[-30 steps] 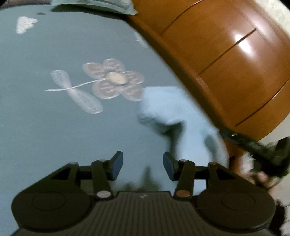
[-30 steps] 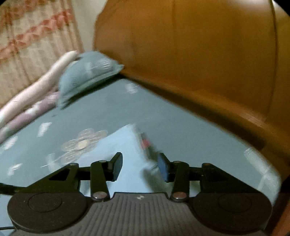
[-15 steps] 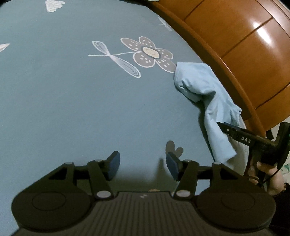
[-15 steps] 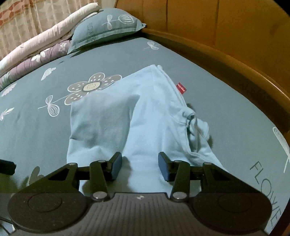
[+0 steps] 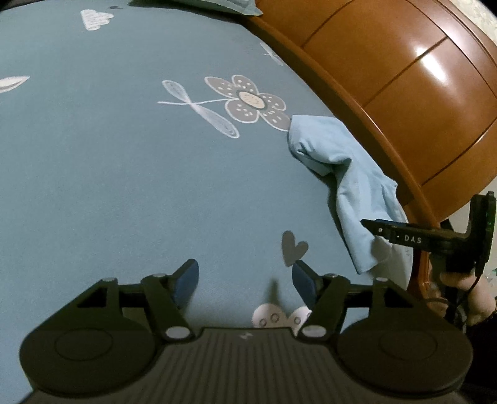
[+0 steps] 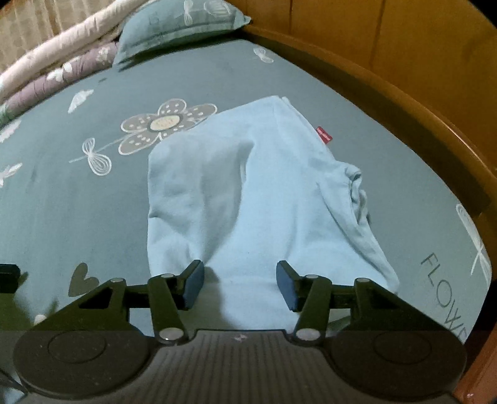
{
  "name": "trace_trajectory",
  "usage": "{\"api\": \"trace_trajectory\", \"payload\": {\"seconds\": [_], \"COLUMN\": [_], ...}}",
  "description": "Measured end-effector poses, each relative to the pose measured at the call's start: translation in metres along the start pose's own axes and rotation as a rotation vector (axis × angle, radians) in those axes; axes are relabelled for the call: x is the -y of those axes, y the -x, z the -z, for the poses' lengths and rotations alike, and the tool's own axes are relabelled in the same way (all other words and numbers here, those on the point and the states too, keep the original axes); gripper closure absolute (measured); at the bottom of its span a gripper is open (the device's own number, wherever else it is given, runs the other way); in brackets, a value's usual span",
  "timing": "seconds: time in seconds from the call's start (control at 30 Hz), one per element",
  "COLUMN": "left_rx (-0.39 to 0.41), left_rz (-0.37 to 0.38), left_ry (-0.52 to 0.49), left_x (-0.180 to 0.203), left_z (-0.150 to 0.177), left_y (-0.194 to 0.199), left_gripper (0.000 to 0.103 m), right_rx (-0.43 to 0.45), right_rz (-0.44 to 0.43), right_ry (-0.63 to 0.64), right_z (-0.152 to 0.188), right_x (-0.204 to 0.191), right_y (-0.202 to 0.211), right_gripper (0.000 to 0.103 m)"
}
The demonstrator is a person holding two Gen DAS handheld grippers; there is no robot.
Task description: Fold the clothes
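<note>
Lying crumpled on our teal bedsheet (image 6: 77,199) beside the wooden bed frame (image 6: 413,102) is one light-blue garment (image 6: 264,192); we hold our left gripper (image 5: 245,281) and right gripper (image 6: 239,284) spread, both empty; one pillow (image 6: 180,25) behind

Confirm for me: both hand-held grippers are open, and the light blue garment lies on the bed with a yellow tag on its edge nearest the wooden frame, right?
One detail is off: the tag is red, not yellow, as the right wrist view shows. The rest holds: the left hand-held gripper and right hand-held gripper are open, and the light blue garment lies on the bed with that tag on its edge nearest the wooden frame.
</note>
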State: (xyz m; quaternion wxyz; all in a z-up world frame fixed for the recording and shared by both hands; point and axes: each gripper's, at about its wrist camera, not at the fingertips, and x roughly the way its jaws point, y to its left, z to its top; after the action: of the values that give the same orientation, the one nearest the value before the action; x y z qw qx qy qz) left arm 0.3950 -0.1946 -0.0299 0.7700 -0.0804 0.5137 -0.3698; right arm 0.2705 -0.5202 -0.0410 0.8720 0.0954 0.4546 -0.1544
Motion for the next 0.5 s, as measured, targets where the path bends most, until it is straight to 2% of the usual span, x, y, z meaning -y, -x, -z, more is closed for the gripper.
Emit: {"api": "trace_trajectory", "payload": {"seconds": [0.2, 0.37, 0.5], "left_rx": [0.016, 0.022, 0.006], "left_rz": [-0.017, 0.002, 0.049], "left_ry": [-0.057, -0.137, -0.168], "left_x": [-0.006, -0.014, -0.024], "left_z": [0.002, 0.006, 0.013], "left_y": [0.023, 0.045, 0.055], "left_gripper": [0.036, 0.033, 0.030], "right_rx": [-0.020, 0.025, 0.061], "right_rz": [0.055, 0.049, 0.093], "right_ry": [-0.035, -0.091, -0.082], "right_z": [-0.007, -0.005, 0.010], "right_x": [-0.008, -0.023, -0.044], "right_y": [0.003, 0.034, 0.068], "right_gripper": [0.044, 0.043, 0.042]}}
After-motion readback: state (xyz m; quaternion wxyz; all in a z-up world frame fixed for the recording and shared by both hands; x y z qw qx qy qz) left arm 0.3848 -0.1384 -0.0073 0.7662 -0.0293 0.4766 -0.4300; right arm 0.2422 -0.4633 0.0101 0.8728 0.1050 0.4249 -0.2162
